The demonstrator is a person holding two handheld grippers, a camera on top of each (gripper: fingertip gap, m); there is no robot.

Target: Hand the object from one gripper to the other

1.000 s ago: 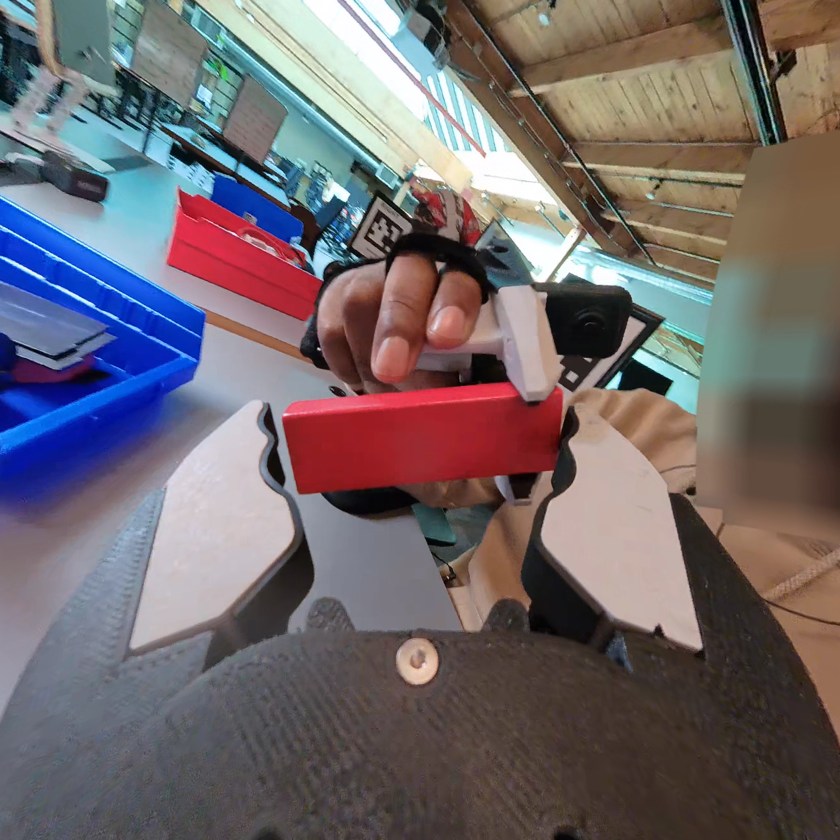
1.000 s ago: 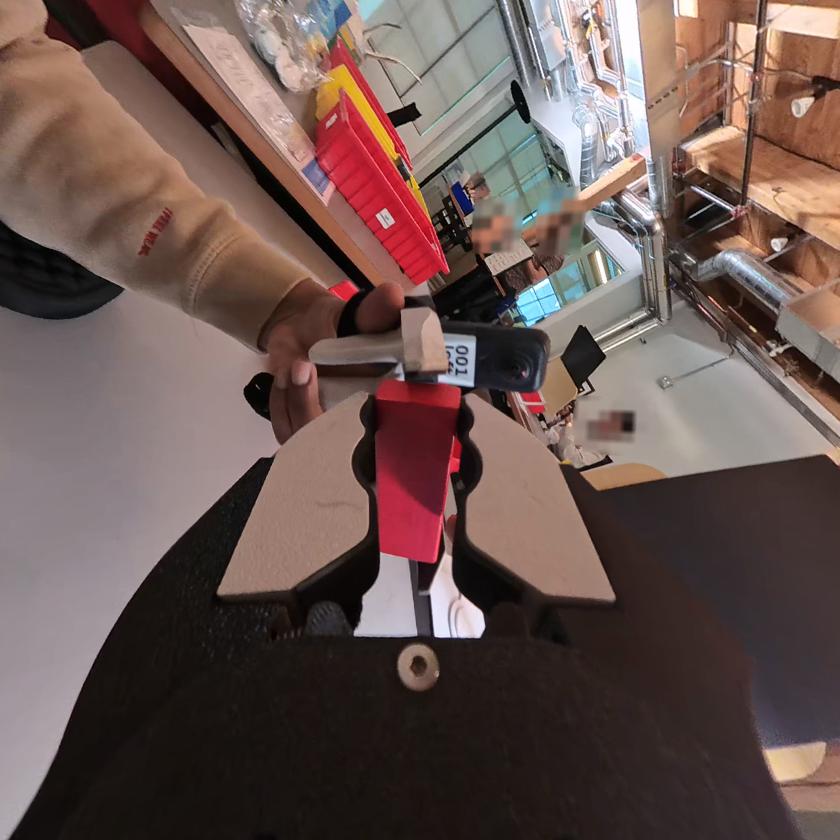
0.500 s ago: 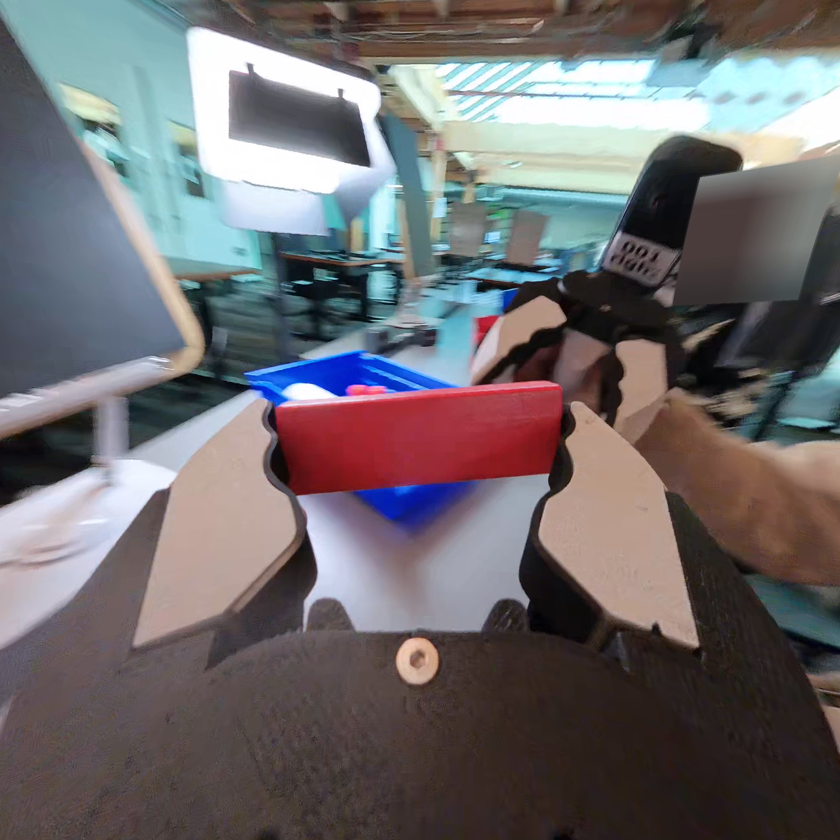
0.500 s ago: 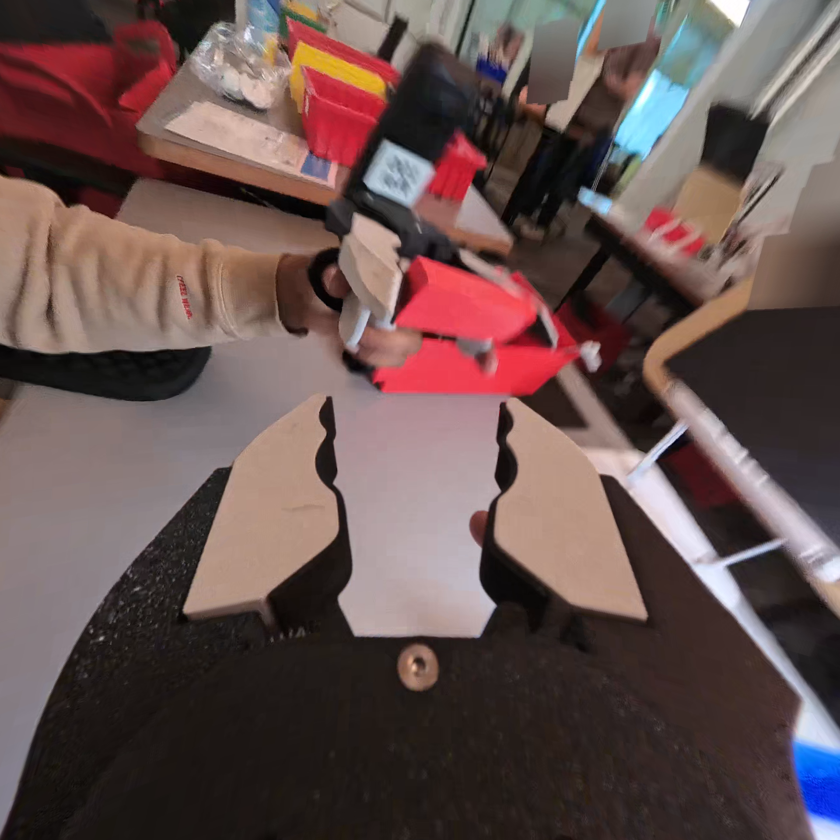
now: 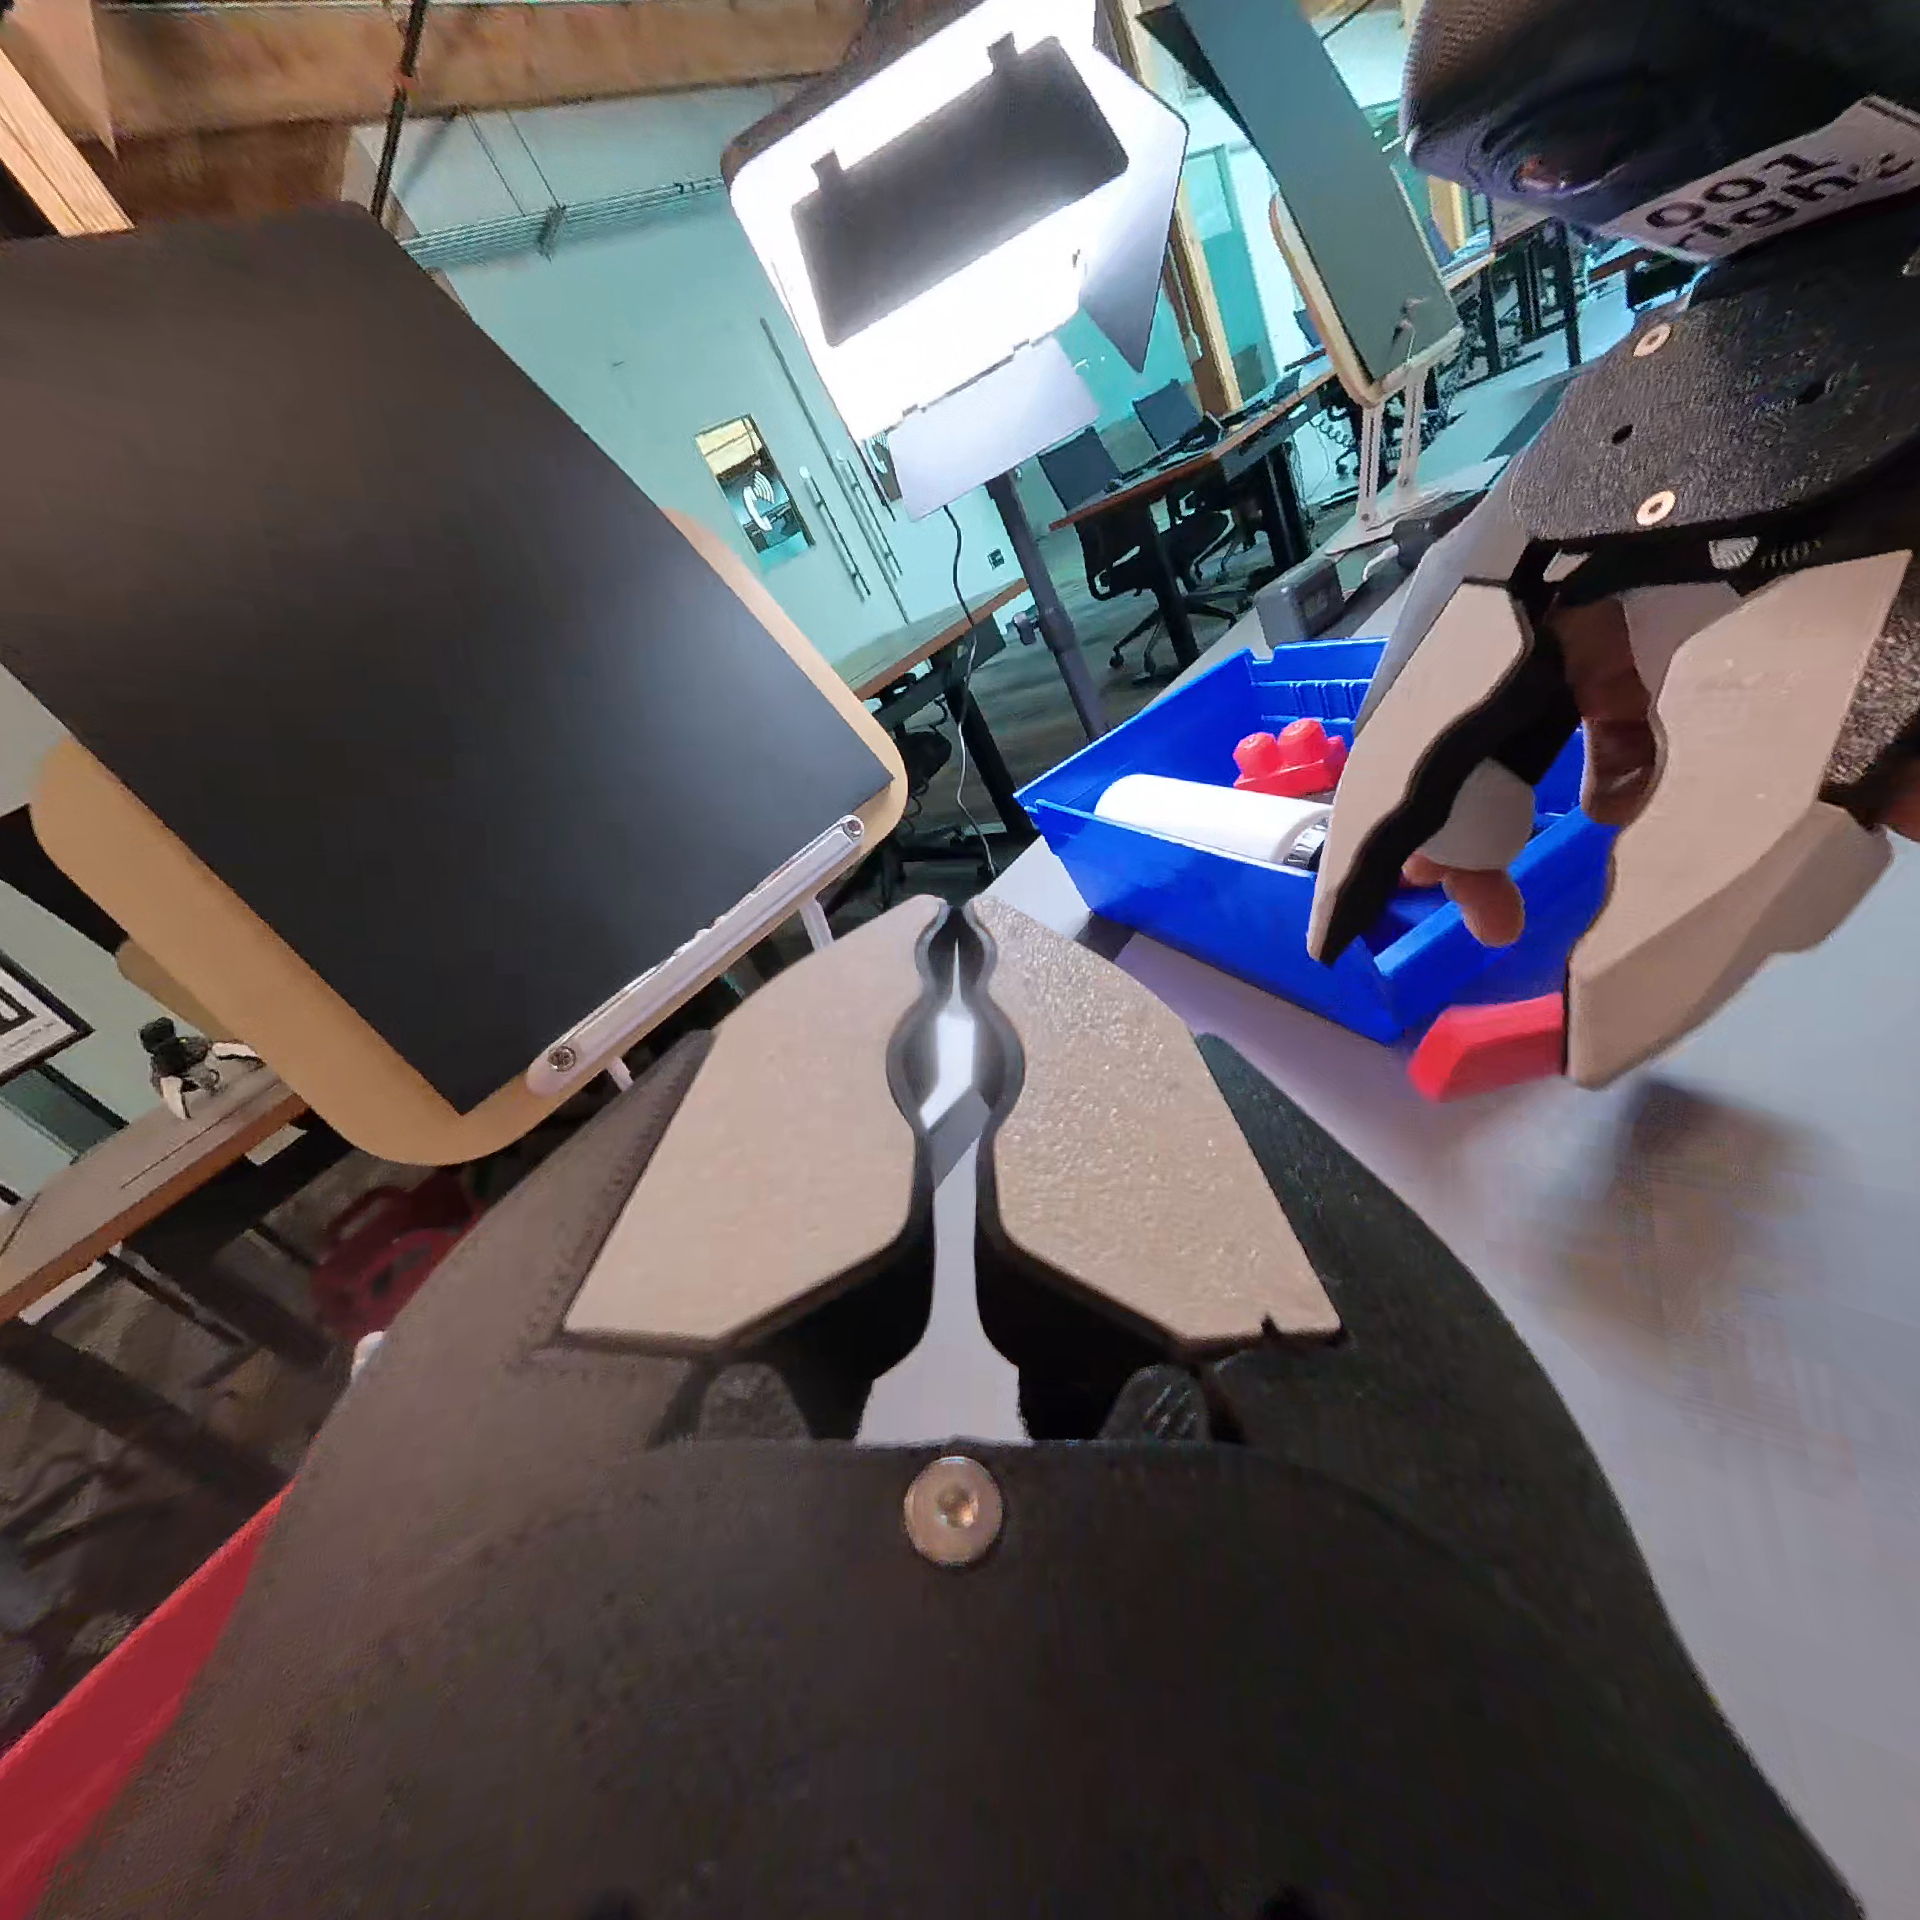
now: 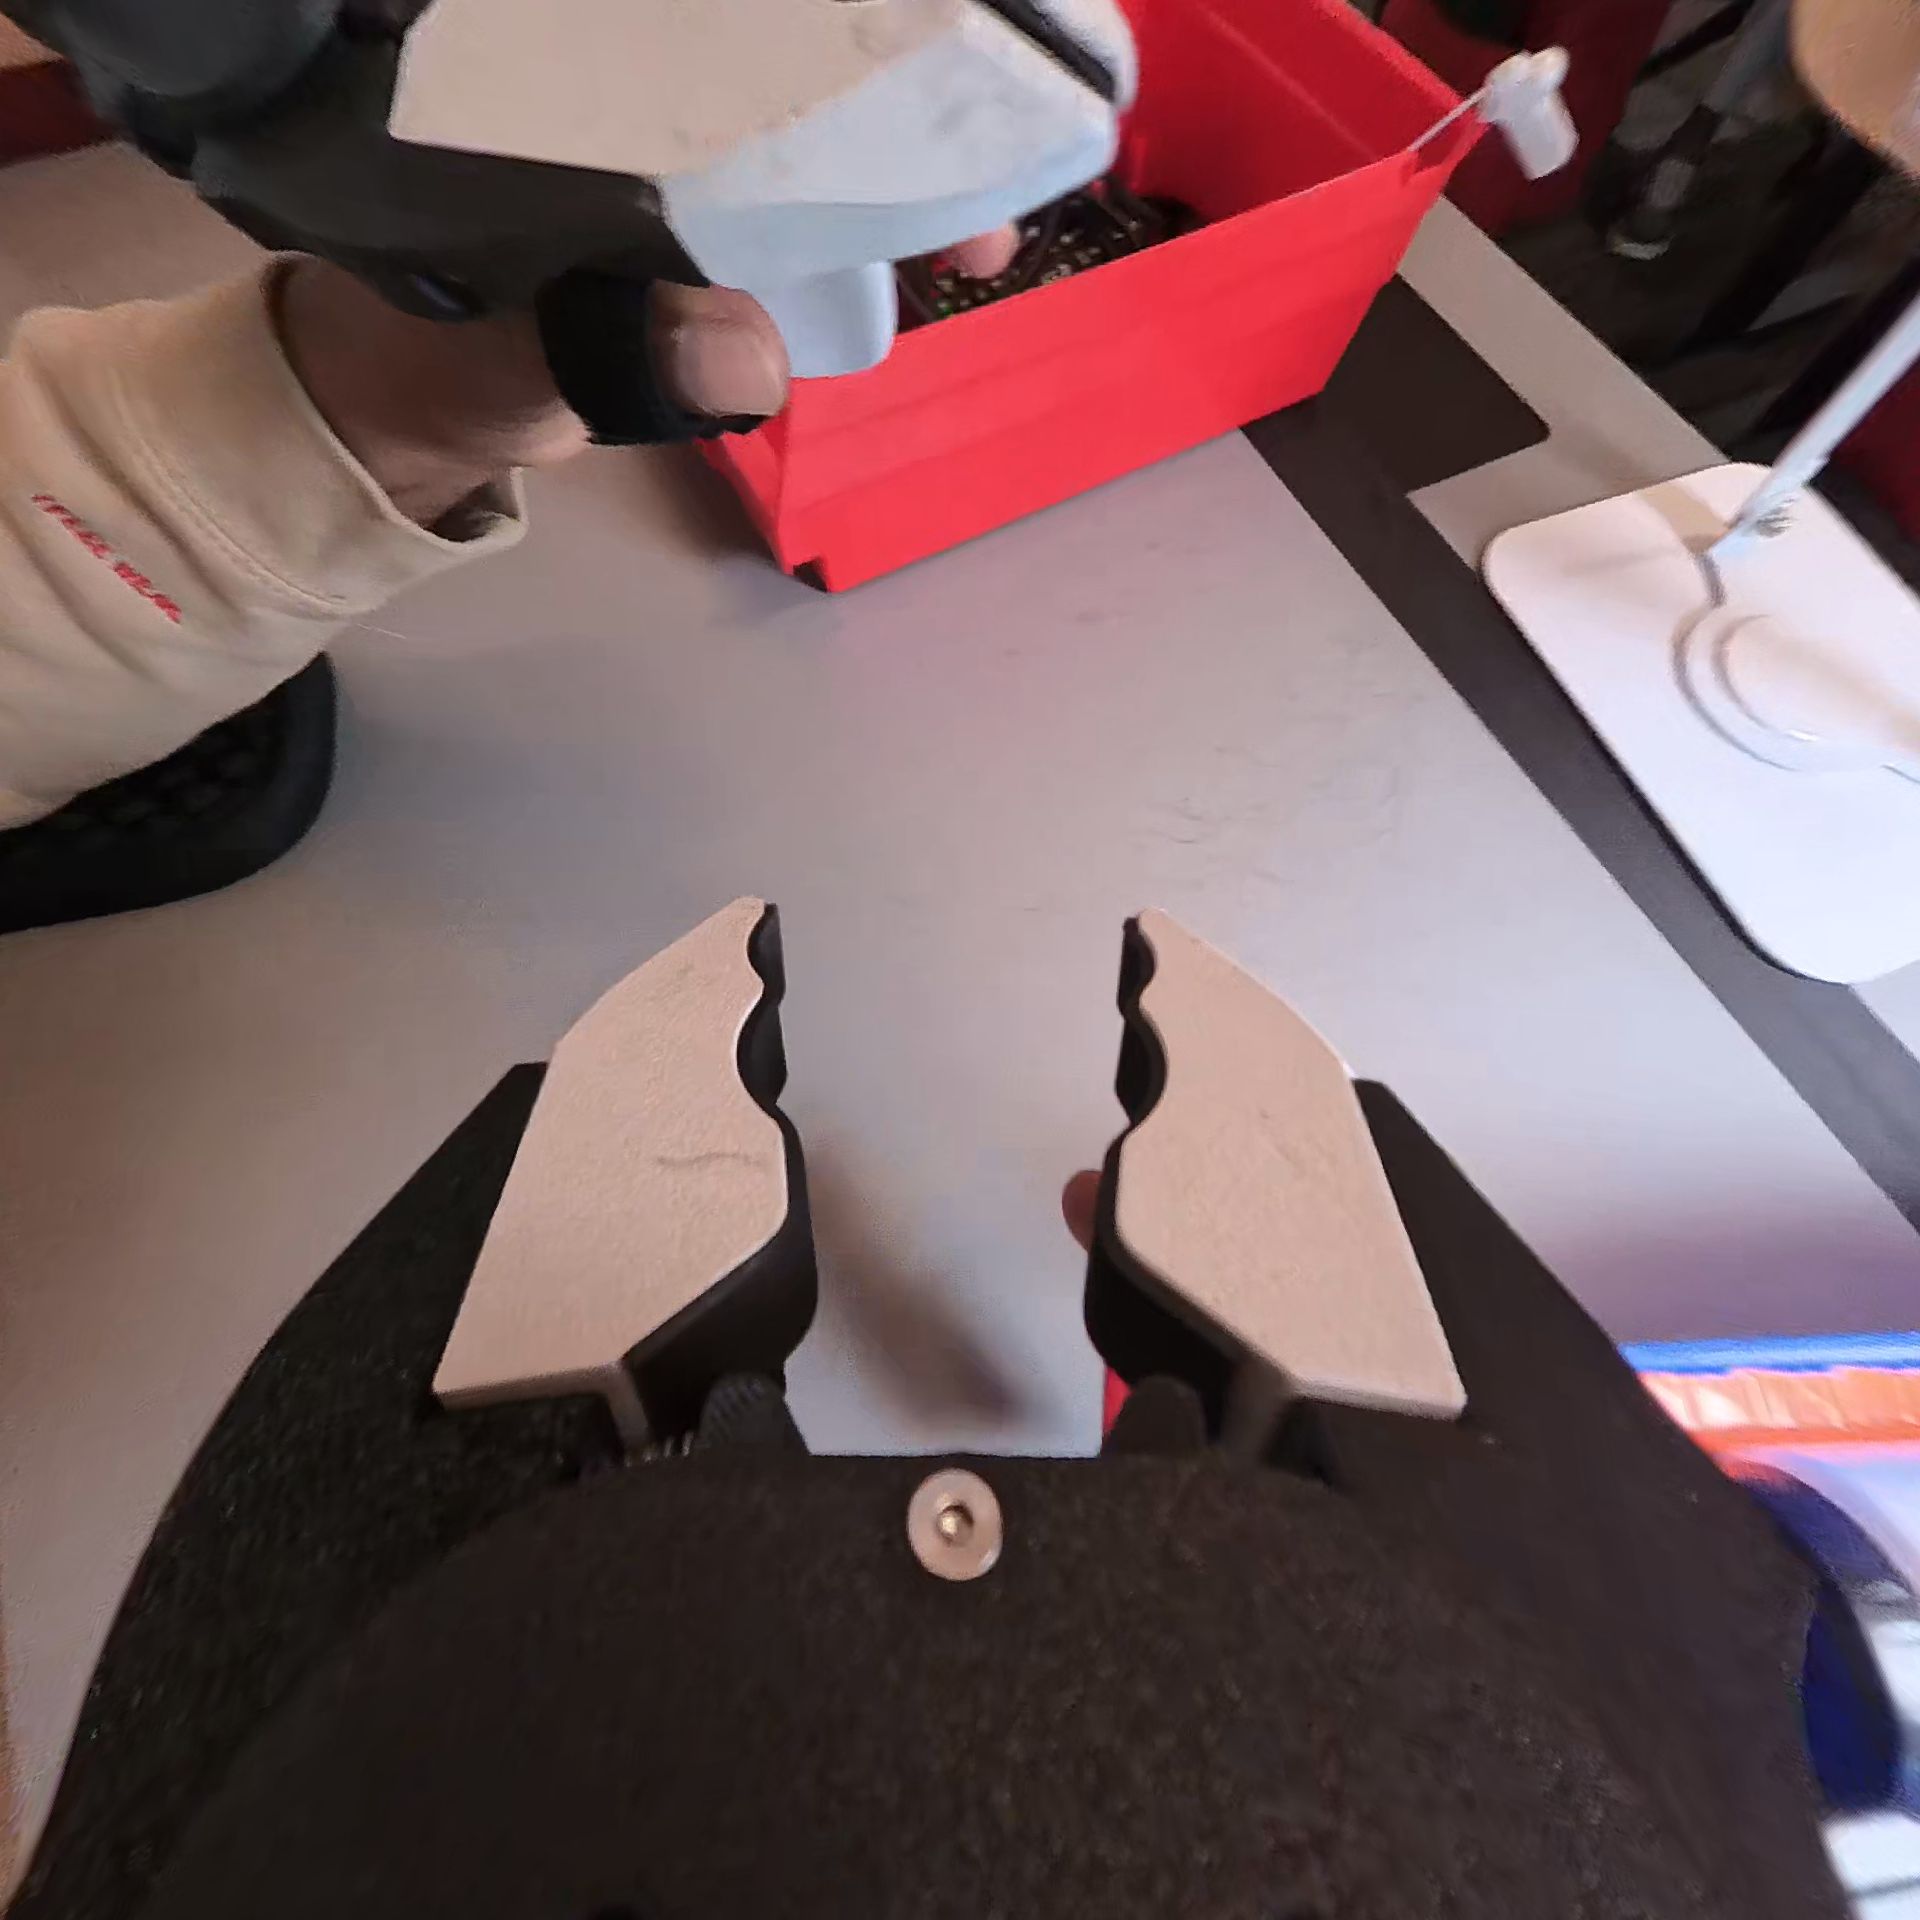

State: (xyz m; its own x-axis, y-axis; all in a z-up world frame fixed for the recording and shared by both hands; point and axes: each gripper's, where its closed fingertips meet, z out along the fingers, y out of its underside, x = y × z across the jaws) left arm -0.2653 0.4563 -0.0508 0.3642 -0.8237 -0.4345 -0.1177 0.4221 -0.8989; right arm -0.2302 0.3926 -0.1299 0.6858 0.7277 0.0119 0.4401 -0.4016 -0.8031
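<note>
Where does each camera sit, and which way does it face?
Left wrist view: on the shut left hand-held gripper, facing the blue bin, red block and open right hand-held gripper.
Right wrist view: on the right one, facing down at the grey table and red bin; a sleeve shows.
Shared: each shows the other hand-held gripper.

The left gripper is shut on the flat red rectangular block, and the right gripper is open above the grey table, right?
Not quite. The left gripper is shut on nothing: the left wrist view shows the flat red rectangular block on the grey table beside the blue plastic bin. The right gripper is open above the table.
</note>
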